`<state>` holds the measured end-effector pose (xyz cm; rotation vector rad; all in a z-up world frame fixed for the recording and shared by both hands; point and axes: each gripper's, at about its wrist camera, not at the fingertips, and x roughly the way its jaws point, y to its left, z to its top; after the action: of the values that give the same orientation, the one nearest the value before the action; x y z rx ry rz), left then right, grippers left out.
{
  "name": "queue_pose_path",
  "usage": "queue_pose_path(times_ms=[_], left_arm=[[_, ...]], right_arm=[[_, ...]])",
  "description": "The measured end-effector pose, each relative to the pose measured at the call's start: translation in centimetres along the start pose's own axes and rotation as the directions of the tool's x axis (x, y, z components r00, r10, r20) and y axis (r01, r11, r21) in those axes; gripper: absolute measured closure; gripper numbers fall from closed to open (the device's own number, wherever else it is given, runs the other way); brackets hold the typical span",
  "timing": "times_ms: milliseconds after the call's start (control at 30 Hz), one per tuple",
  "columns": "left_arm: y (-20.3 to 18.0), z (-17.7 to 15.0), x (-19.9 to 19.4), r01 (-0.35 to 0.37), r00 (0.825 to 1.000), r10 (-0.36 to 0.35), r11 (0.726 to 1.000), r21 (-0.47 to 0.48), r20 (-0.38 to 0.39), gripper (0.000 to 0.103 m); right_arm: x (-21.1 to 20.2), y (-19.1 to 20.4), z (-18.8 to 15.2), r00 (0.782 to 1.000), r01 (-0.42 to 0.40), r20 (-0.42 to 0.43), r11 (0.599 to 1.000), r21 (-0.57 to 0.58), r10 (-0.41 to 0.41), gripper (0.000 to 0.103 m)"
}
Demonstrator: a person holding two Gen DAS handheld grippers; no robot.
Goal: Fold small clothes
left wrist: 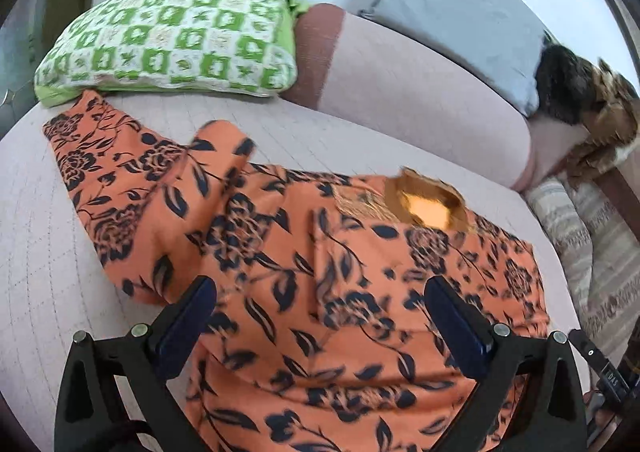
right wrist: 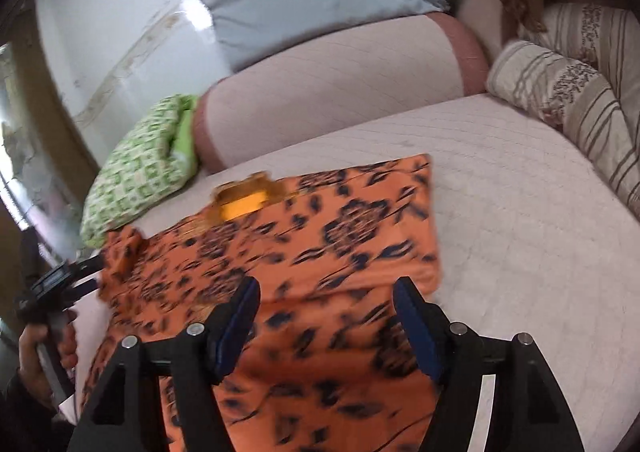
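An orange garment with dark blue flowers point(left wrist: 320, 260) lies spread on the pale pink quilted seat point(left wrist: 48, 292), its neckline point(left wrist: 432, 207) toward the backrest. One sleeve point(left wrist: 92, 155) reaches out toward the green cushion. My left gripper point(left wrist: 322, 296) hovers over the garment's middle, open, with nothing between its blue pads. In the right wrist view the garment point(right wrist: 320, 236) has a straight edge on its right side. My right gripper point(right wrist: 326, 302) is open above that part, holding nothing. The left gripper point(right wrist: 60, 280) shows at the garment's left edge, in a person's hand point(right wrist: 32, 348).
A green-and-white patterned cushion point(left wrist: 172, 35) rests against the backrest point(left wrist: 400, 83). A grey pillow point(left wrist: 452, 11) sits on top of it, with a dark and brown cloth heap point(left wrist: 580, 91) beside. Striped cushions point(right wrist: 560, 87) crowd the seat's right end.
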<state>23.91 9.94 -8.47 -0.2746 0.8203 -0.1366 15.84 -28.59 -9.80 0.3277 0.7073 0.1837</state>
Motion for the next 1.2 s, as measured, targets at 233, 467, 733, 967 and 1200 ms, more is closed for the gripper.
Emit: queue_pose_path(times_ms=[233,467,733,967,1200], left_arm=[[-3.3,-5.4,6.0,-0.053,0.976,0.087,0.984,0.172,-0.197,0.000],[-3.8,-4.8,6.4,-0.038,0.947,0.116,0.967,0.252,-0.300,0.000],[6.2,1.9,-5.0,0.143,0.990,-0.141,0.987,-0.076,0.033,0.000],[24.1,7.5,-1.1,-0.050,0.997,0.070,0.900,-0.433,0.032,0.000],[31.4,10.1,4.0,-0.069,0.996,0.085,0.827,-0.558,0.003,0.010]], right_arm=[[1.4,-0.1,-1.9,0.994,0.002,-0.106,0.999,-0.051,-0.007,0.031],[1.4,-0.5,-2.5,0.994,0.000,-0.109,1.000,-0.015,-0.002,0.031],[1.0,-0.3,-2.5,0.996,0.004,-0.089,1.000,-0.024,-0.007,0.031],[1.1,0.8,-2.2,0.998,0.008,-0.062,0.997,-0.083,-0.014,0.031],[2.6,1.6,-2.4,0.995,0.010,-0.093,0.991,-0.130,-0.022,0.031]])
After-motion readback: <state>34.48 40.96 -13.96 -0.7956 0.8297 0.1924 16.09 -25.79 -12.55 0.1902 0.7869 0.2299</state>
